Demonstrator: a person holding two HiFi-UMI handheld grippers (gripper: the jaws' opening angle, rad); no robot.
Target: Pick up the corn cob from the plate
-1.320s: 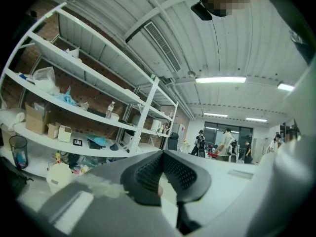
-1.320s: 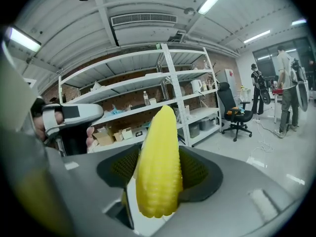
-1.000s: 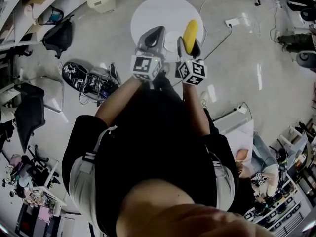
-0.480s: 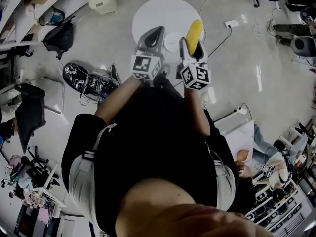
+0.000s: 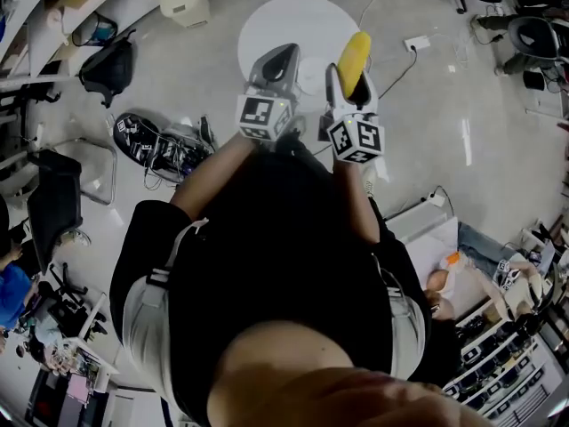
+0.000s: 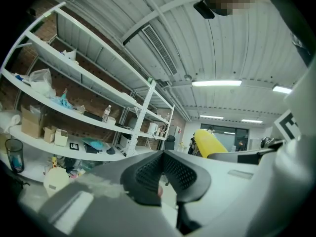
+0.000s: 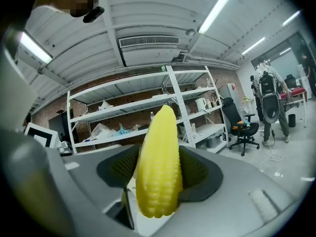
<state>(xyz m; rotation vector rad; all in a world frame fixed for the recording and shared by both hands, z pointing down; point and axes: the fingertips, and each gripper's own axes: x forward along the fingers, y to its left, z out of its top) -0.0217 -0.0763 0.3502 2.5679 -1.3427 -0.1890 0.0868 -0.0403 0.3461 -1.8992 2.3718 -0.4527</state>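
right claw (image 7: 159,176): clamped on the corn cob (image 7: 157,157). the cob stands upright between the two dark ribbed pads, which bear on its lower half. its pointed tip rises well above them and its blunt end shows just below.

left claw (image 6: 163,177): jaws together, nothing between them. it is raised just beside the right claw and apart from the cob.

location: in the head view the cob is in the air above the round white bench (image 5: 276,16). it is clear of the small pale plate (image 5: 308,76) that shows between the two claws.

judgement: the cob is off the plate, so the pick-up looks all but complete. the step in hand is to finish the lift cleanly.

recommendations:
- hold the clamp pressure even. the kernels look smooth and rounded, so the cob could slide down through the pads if the grip eases.
- hold the cob near upright. most of its length stands above the grip and could lever it loose on a sharp tilt.
- move the right claw slowly and without jerks.
- keep the left claw clear of the cob, since a knock could twist it in the pads.
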